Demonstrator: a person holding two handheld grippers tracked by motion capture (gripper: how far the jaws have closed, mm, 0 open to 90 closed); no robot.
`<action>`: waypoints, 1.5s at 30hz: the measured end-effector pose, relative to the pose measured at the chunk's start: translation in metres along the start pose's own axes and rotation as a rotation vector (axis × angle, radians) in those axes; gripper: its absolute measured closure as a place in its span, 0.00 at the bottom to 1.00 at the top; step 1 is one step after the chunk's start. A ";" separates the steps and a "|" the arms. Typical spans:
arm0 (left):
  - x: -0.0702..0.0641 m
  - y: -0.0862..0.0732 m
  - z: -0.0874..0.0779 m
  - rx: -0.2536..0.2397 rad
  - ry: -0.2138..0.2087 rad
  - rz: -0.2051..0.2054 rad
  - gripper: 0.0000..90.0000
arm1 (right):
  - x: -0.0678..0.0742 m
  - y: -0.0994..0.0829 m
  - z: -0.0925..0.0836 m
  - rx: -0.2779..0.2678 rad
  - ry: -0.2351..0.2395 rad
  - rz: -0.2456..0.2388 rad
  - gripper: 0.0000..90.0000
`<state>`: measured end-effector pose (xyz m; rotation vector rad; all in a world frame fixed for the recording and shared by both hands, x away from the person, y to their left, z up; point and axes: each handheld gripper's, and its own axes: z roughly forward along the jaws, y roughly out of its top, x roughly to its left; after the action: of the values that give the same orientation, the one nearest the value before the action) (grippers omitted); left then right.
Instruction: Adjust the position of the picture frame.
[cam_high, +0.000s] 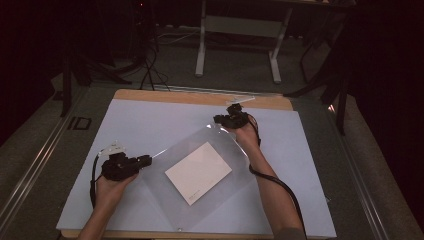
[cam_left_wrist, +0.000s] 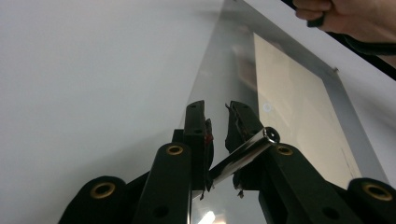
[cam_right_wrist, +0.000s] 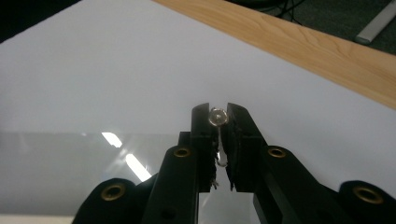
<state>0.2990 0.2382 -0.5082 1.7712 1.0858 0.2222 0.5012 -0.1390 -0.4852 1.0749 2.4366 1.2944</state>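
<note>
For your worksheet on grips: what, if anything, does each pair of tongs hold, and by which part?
Both hold the clear plastic sleeve with the card inside. The left tongs pinch its left corner; the right tongs pinch its far corner, at a snap stud.

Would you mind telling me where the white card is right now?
In the high view, the white card lies mid-table inside the clear sleeve, between the left claw and the right claw.
</note>
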 end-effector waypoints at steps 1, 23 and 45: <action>0.002 0.005 0.001 -0.006 0.004 -0.001 0.87 | -0.001 -0.003 -0.003 0.000 0.003 0.015 0.92; 0.018 0.070 0.043 0.026 -0.013 0.010 0.91 | -0.016 -0.055 -0.079 -0.034 0.001 0.164 0.90; 0.043 0.070 0.130 0.176 0.082 -0.038 0.92 | -0.033 -0.098 -0.083 -0.002 -0.098 0.209 0.89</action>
<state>0.4393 0.1788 -0.5268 1.9096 1.2284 0.1814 0.4367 -0.2504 -0.5169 1.3900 2.3017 1.2674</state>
